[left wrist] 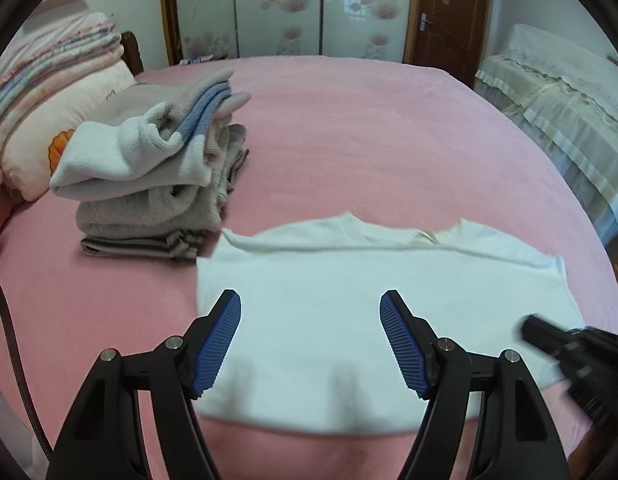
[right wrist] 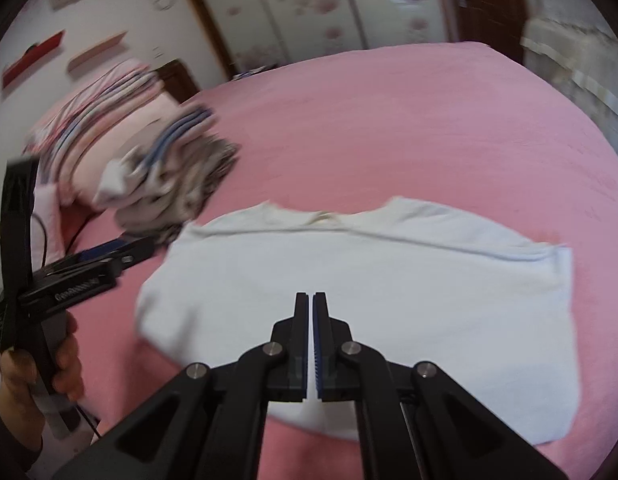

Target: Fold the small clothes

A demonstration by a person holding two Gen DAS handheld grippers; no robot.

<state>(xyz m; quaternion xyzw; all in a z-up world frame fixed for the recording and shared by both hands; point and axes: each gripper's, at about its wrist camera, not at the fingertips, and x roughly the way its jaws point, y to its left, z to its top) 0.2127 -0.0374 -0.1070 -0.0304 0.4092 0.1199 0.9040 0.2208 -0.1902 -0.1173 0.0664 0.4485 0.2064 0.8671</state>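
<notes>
While a stack of folded grey, white and blue knitwear (left wrist: 157,184) waits near the pillows, a small white cotton garment (left wrist: 373,300) lies flat on the pink bedspread (left wrist: 369,140), neckline away from the cameras, its sides apparently already turned in to form a rough rectangle. The left gripper (left wrist: 311,344) hovers over the garment's near-left part with its blue-padded fingers (left wrist: 219,344) spread wide and holding nothing. The right gripper (right wrist: 312,344) hangs above the near-middle of the cloth with its jaws pressed together on empty air; no fabric shows between them. Judging by the layout, the fold is partway done: the lengthwise fold from hem to collar seems to remain. That move would call for the right claw to open, both claws to drop to the near hem, pinch it at two well-spaced points, and carry it evenly toward the neckline without dragging the layers underneath askew.
</notes>
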